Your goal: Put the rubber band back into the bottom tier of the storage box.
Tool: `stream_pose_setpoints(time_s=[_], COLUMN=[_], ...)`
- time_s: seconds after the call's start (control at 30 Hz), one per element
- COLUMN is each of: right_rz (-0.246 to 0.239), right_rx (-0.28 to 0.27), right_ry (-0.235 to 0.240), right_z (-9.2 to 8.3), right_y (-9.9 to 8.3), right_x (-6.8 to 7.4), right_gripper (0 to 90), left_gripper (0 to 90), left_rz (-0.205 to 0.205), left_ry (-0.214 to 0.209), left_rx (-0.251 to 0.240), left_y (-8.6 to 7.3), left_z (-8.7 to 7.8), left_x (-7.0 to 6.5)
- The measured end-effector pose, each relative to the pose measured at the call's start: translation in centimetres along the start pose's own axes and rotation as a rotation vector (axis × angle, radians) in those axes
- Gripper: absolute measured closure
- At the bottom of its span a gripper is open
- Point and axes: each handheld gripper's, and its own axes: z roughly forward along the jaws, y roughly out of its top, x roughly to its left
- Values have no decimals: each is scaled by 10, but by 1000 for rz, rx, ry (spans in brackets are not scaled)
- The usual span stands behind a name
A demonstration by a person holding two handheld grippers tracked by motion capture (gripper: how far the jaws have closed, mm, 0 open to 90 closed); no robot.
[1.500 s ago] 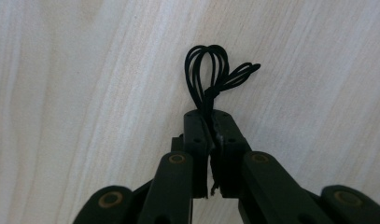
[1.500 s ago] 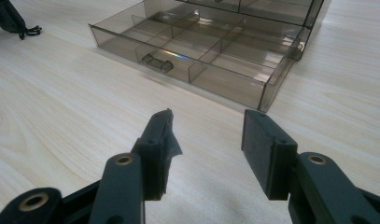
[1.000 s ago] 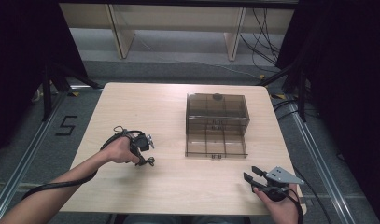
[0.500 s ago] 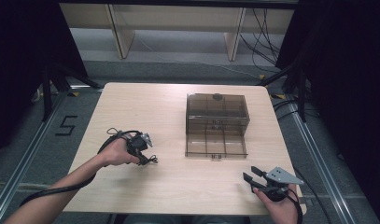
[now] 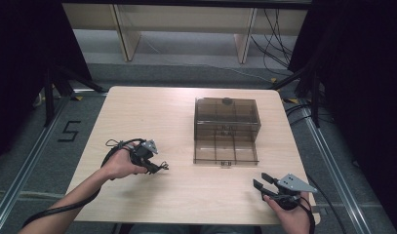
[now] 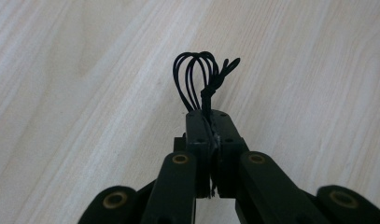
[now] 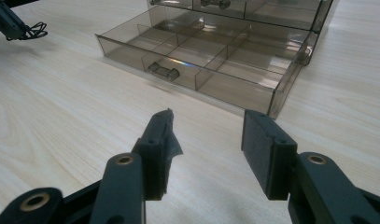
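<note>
A small black bundle of looped cord (image 6: 199,79), tied at one side, sticks out past the tips of my left gripper (image 6: 210,123), which is shut on it just above the tabletop. In the high view, that left gripper (image 5: 154,167) and the bundle (image 5: 161,168) are at the table's left front. My right gripper (image 5: 261,181) rests at the front right, and its jaws (image 7: 208,140) stand open with nothing between them. A smoky clear drawer box (image 5: 227,117) stands right of centre with its lowest drawer (image 5: 225,148) pulled out. The drawer's compartments (image 7: 192,51) look bare.
A small dark object (image 5: 227,101) sits at the top back of the box. The wooden table (image 5: 152,112) has bare room to the left and in front. The left gripper's cable loops beside the left hand (image 5: 119,165). The table's front edge is close to both hands.
My left hand has drifted slightly to the left with the bundle still gripped. The right hand has not moved.
</note>
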Motion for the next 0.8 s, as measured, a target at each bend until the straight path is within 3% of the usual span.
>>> stream_pose_setpoints(time_s=[0.07,0.2,0.47,0.57,0.6,0.67,0.7,0.77,0.8], right_rz=[9,16,-18,4,6,13,-12,-14,-11], right_rx=[-1,-7,-7,-4,-10,-12,-20,-23,-17], right_ry=[2,2,-13,-4,2,-13,-16,-15,-14], right_z=[1,2,2,2,2,2,2,3,3], right_y=[0,-1,0,0,0,0,0,0,0], right_x=[1,2,1,2,2,3,1,1,1], right_gripper=[543,543,542,541,541,539,539,538,538], left_gripper=[870,870,870,870,870,870,870,870,870], left_rz=[30,35,12,-6,-30,-21,-30,-48,-37], left_ry=[4,4,2,3,-4,1,-2,3,6], left_rx=[-11,-34,-84,-139,-170,-223,-247,-274,-284], left_y=[0,-1,-5,-6,-7,-9,-9,-11,-11], left_z=[-1,-3,-1,-1,0,2,4,6,6], left_x=[1,0,-5,-7,-8,-10,-11,-13,-13])
